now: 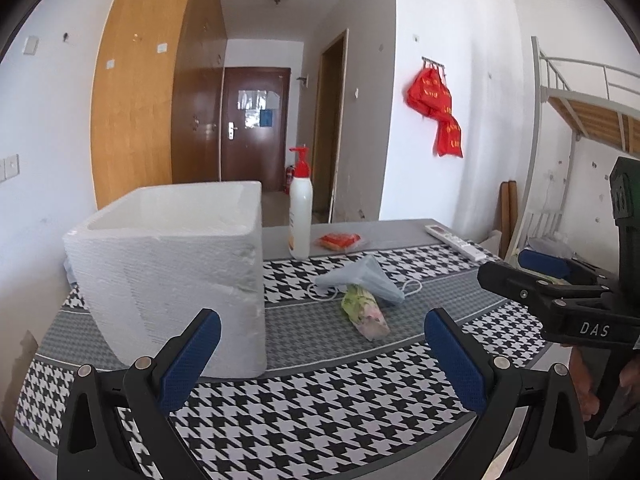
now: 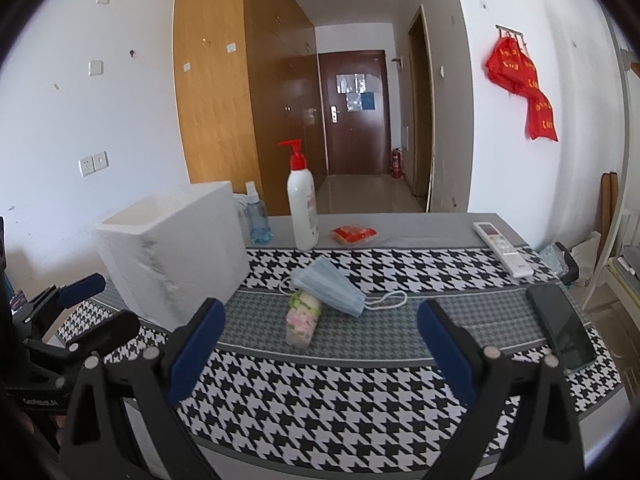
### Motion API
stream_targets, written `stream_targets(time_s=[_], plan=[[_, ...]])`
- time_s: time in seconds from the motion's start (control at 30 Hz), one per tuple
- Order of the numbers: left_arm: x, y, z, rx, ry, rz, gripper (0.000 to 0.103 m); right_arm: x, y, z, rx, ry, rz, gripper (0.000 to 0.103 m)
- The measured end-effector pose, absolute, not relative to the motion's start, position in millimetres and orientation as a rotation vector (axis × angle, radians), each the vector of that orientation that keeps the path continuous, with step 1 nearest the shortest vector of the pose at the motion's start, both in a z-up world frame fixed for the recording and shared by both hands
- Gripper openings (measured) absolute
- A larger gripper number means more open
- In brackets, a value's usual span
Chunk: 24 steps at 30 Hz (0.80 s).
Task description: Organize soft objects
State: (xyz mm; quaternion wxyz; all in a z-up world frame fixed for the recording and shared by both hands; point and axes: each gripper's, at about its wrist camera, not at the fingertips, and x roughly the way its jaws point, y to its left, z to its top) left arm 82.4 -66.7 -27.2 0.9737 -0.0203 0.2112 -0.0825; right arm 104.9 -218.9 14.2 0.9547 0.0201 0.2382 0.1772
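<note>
Both grippers (image 1: 320,344) (image 2: 320,340) level (fingers apart)

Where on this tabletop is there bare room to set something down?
The near houndstooth strip, in front of the floral tissue packet, is bare, as is the stretch between the blue face mask and black phone. It is crowded around the white foam box and pump bottle.

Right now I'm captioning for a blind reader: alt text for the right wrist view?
The open right gripper hovers over a houndstooth table, aimed at a blue face mask overlapping a floral tissue pack. A white foam box stands left, a pump bottle behind.
</note>
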Motion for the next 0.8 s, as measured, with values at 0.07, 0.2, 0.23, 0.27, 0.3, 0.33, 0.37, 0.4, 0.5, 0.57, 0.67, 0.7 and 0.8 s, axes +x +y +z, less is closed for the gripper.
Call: stream_targets(time_s=[0.07,0.2,0.23,0.27,0.3,0.33,0.37,0.4,0.5,0.57,0.67,0.7,0.8], plan=[[85,-70,-29,-0.041,0.435,-0.17,0.102,108,-222,12,0.044,0.492,0.363,0.099],[91,-78,-37,-0.026,0.458,-0.173,0.102,114,-228,7,0.048,0.507,0.352,0.098],[94,-80,-38,-0.028,0.465,-0.175,0.102,116,-230,5,0.052,0.511,0.352,0.098],[96,-81,-39,-0.03,0.469,-0.176,0.102,118,-232,4,0.054,0.514,0.349,0.099],[97,-83,-40,-0.03,0.471,-0.177,0.102,120,-234,3,0.056,0.516,0.343,0.098],[99,-84,-41,-0.03,0.476,-0.177,0.102,122,-235,2,0.059,0.518,0.341,0.098],[101,-86,-42,-0.029,0.48,-0.178,0.102,124,-237,0,0.064,0.522,0.342,0.098],[103,-87,-43,-0.029,0.484,-0.18,0.102,126,-239,-1,0.068,0.526,0.342,0.098],[110,-94,-47,-0.02,0.503,-0.179,0.102,130,-243,-5,0.07,0.534,0.339,0.098],[114,-98,-49,-0.016,0.513,-0.178,0.102,133,-246,-8,0.076,0.538,0.34,0.098],[122,-103,-51,-0.021,0.527,-0.185,0.102,138,-249,-12,0.085,0.551,0.34,0.098],[124,-105,-52,-0.019,0.53,-0.186,0.102,140,-251,-14,0.088,0.555,0.34,0.099],[132,-112,-53,-0.007,0.543,-0.185,0.102,144,-255,-16,0.081,0.562,0.34,0.098]])
